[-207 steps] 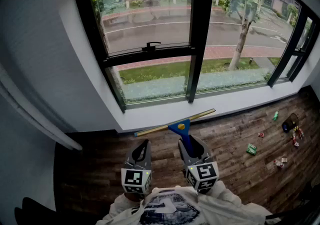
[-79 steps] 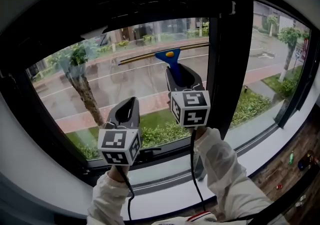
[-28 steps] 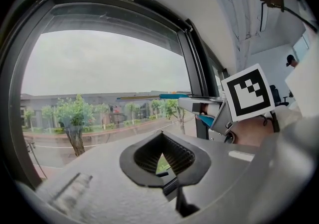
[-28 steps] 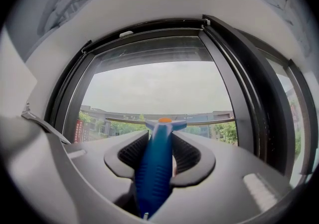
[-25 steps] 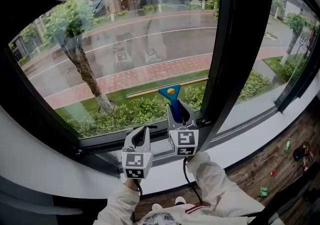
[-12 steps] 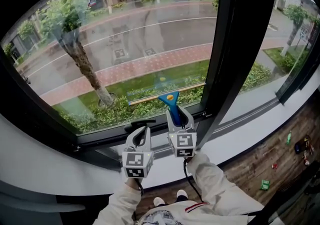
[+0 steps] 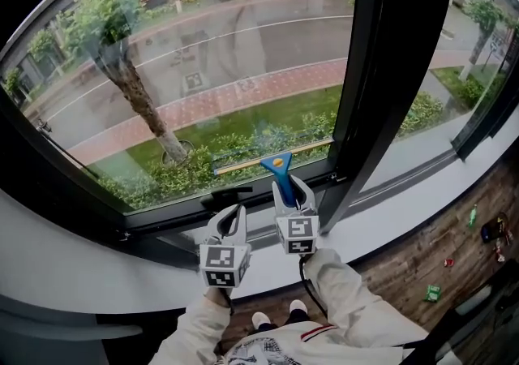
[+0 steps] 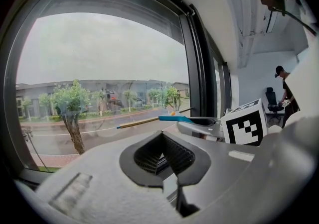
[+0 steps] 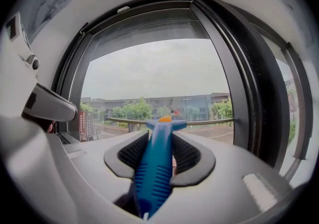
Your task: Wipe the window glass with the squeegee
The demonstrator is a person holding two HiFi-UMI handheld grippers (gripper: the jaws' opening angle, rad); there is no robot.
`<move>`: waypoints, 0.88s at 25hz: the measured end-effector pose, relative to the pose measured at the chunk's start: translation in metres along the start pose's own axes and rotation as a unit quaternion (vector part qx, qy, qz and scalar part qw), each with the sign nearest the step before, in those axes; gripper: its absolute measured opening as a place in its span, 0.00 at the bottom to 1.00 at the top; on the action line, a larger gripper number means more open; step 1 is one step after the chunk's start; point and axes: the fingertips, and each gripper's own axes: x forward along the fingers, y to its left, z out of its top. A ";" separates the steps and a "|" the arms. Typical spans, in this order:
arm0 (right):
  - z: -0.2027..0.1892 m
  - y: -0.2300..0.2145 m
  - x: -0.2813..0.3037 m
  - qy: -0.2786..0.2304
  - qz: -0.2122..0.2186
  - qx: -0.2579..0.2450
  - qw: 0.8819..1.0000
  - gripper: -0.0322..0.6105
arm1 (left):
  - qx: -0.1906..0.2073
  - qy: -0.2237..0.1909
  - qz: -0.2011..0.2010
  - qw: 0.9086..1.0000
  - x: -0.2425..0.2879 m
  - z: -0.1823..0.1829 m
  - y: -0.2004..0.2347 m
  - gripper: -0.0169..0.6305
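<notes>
— Where is the squeegee to be found?

— The squeegee (image 7: 276,164) is gripped by its blue handle between the jaws of the right gripper (image 7: 285,191), which are closed onto it. Its long blade is laid against the window glass (image 7: 227,55) low on the pane, just above the bottom frame.

— And the other gripper?

— The left gripper (image 7: 234,216) is held just beside the right one, on its left and slightly lower. Its jaws are drawn together and nothing is carried between them.

— What is crowded around the blade?

— The blade's right end is set close to the thick dark mullion (image 7: 381,71). A black window handle (image 7: 231,193) is mounted on the bottom frame under the blade's left part, just ahead of the left gripper's tips. A white sill (image 7: 397,197) is seen below the frame.

— What else is seen?

— A tree (image 7: 122,71), a brick path and a road are seen through the glass. Small items (image 7: 432,293) are scattered on the wooden floor (image 7: 454,254) at the right. In the left gripper view a person (image 8: 284,83) is seen far back in the room, near a chair (image 8: 271,101).
</notes>
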 end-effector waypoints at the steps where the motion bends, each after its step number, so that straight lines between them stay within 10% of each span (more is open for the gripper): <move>1: -0.006 0.000 0.000 0.005 0.000 0.003 1.000 0.28 | 0.000 0.002 0.000 1.000 0.000 -0.002 0.000 0.03; 22: -0.067 0.003 0.003 0.079 0.006 0.022 0.997 0.28 | -0.031 0.026 0.000 0.999 -0.008 -0.025 -0.013 0.03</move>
